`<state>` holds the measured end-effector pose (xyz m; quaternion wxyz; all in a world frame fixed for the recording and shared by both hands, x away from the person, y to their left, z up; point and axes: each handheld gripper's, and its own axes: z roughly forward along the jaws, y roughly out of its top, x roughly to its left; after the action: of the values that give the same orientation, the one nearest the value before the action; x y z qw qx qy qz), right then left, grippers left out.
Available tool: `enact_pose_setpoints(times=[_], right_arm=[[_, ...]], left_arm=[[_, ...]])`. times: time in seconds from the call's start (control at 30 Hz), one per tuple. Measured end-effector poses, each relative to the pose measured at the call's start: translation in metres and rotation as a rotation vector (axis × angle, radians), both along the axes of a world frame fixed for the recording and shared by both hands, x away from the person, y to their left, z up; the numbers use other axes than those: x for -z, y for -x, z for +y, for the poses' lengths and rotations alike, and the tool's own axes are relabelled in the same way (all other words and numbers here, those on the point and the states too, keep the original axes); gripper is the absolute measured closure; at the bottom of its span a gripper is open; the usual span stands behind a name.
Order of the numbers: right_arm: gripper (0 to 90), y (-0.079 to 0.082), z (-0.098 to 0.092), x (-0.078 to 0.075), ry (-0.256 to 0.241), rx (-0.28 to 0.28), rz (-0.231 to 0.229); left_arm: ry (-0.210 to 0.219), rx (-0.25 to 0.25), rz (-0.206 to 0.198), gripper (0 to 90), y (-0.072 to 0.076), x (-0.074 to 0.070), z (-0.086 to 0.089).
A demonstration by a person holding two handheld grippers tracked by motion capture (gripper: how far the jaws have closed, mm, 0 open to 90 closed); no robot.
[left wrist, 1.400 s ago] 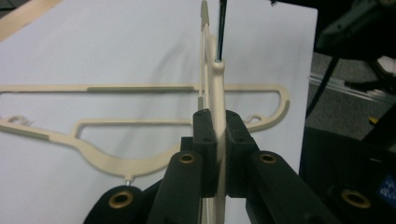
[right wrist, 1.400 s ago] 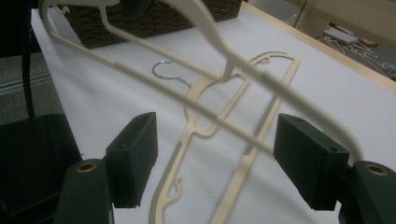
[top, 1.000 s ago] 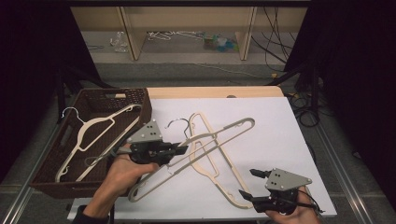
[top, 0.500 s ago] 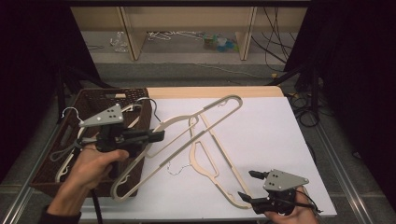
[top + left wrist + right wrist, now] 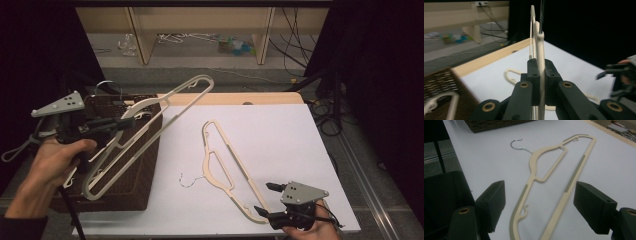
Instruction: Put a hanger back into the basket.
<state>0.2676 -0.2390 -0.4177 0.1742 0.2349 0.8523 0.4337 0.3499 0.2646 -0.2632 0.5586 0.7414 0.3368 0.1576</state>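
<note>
Carrying one cream hanger point(image 5: 150, 127) pinched in my left claw point(image 5: 122, 123) toward the basket point(image 5: 142, 175) at nine o'clock for stowing; right claw point(image 5: 267, 198) spread, waiting beside the second hanger point(image 5: 225, 167).

- A white table point(image 5: 280, 145) with a pale wooden strip point(image 5: 235, 98) along its far edge.
- Grey floor point(image 5: 200, 62) beyond it, strewn with cables point(image 5: 295, 47).
- A low wooden shelf unit point(image 5: 200, 30) against the back.
- Dark surroundings on both sides.

Your left gripper point(image 5: 127, 123) has carried the clamped hanger point(image 5: 150, 125) leftward off the bench point(image 5: 280, 130) and now holds it raised over the wicker basket point(image 5: 142, 170), clear of the second hanger point(image 5: 225, 167).
</note>
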Motion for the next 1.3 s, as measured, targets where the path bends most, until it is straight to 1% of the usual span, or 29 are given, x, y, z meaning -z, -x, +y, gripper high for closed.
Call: enact_pose_setpoints(times=[0.1,0.3,0.37,0.43,0.57,0.6,0.67,0.73,0.83,0.97,1.07,1.13,1.3], right_arm=[[26.7,0.000,0.000,0.000,-0.002,0.000,0.001],[26.7,0.001,0.000,-0.001,0.006,-0.005,0.007],[26.7,0.001,0.000,-0.001,0.006,-0.005,0.007],[26.7,0.001,0.000,-0.001,0.006,-0.007,0.008],[26.7,0.000,0.001,0.000,0.009,-0.007,0.008],[26.7,0.000,0.001,0.000,0.009,-0.007,0.006],[26.7,0.001,0.001,0.000,0.010,-0.008,0.006],[26.7,0.000,0.001,0.000,0.010,-0.008,0.005],[26.7,0.000,0.001,0.000,0.009,-0.009,0.007],[26.7,0.000,0.001,0.000,0.010,-0.009,0.004],[26.6,0.001,0.001,0.000,0.010,-0.010,0.005],[26.5,0.001,0.001,0.000,0.010,-0.012,0.005],[26.1,0.000,0.001,0.001,0.008,-0.011,0.004]], left_arm=[[-0.017,-0.044,0.003,85.5,-0.007,0.002,0.014],[-0.050,-0.122,0.006,85.5,-0.020,0.013,0.041],[-0.061,-0.138,0.007,85.5,-0.023,0.018,0.049],[-0.082,-0.149,0.002,85.5,-0.025,0.022,0.056],[-0.096,-0.175,0.003,85.5,-0.029,0.030,0.067],[-0.103,-0.179,-0.003,85.5,-0.030,0.032,0.070],[-0.120,-0.181,-0.025,85.5,-0.032,0.035,0.075],[-0.125,-0.181,-0.045,85.5,-0.034,0.038,0.080],[-0.144,-0.177,-0.064,85.5,-0.036,0.042,0.086],[-0.162,-0.191,-0.040,85.5,-0.040,0.048,0.092],[-0.160,-0.207,-0.025,85.5,-0.041,0.054,0.097],[-0.159,-0.216,-0.019,85.5,-0.042,0.058,0.100],[-0.171,-0.216,-0.010,85.5,-0.042,0.067,0.105]])
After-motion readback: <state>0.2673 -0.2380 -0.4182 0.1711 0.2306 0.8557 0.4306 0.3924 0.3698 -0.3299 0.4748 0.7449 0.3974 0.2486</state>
